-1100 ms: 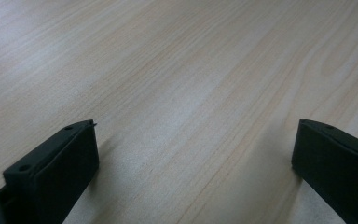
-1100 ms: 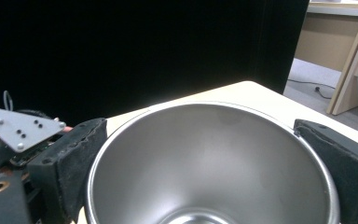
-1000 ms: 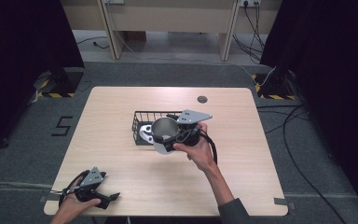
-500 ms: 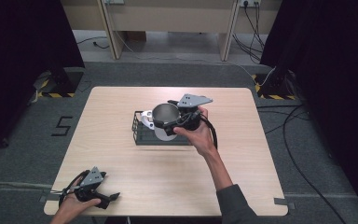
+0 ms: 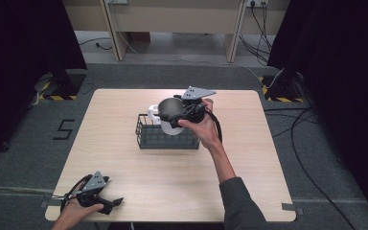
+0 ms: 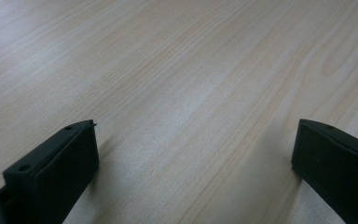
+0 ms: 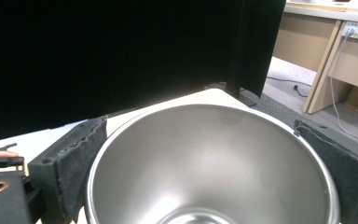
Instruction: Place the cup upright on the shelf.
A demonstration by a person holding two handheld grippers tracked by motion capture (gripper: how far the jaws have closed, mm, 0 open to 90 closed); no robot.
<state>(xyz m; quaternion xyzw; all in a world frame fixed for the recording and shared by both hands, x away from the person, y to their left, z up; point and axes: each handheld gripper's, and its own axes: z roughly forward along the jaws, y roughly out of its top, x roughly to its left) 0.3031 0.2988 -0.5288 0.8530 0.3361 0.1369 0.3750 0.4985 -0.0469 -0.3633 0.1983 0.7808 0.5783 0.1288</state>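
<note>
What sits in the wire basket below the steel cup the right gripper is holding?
A white mug stands at the wire basket's far left, partly behind the steel cup gripped by the right gripper. The rest of the basket's interior looks free, though the cup hides part.

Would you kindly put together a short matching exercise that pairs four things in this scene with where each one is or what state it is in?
Things:
1. steel bowl
2. wire basket
3. left tongs
4. white mug

States:
A. open, low over the table's near left corner
B. black, standing on the middle of the table
C. gripped between the right tongs, held above the basket
D. at the basket's far side, partly hidden behind the bowl

Pairs: 1-C, 2-B, 3-A, 4-D
</note>
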